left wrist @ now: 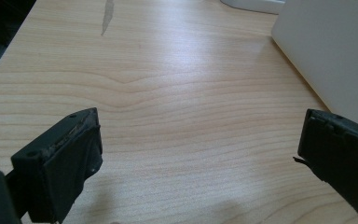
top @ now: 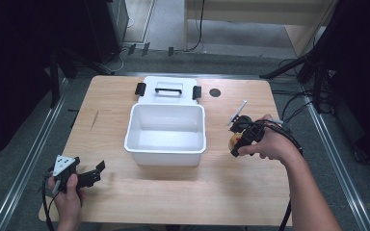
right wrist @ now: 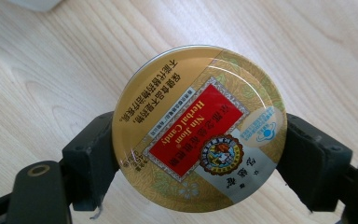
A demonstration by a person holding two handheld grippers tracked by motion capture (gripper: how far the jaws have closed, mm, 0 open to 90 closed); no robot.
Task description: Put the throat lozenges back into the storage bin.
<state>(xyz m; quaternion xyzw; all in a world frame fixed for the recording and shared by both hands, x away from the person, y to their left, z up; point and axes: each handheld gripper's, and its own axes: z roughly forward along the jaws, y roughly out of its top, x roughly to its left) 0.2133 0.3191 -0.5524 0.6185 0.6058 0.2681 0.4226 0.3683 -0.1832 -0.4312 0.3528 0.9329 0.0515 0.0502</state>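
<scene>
Gripping a round gold candy tin (right wrist: 199,126), the right gripper (top: 238,142) has both jaws clamped on its rim, near the table's (top: 183,192) right edge. Lid reads "Nin Jiom Herbal Candy". Left gripper (top: 94,174) jaws apart, empty, front-left corner. Open white box (top: 166,156) mid-table between them, lid (top: 168,90) behind.

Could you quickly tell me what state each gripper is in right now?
Left gripper: open, nothing between its jaws, over bare table.
Right gripper: shut on the round candy tin, held by its sides.
</scene>
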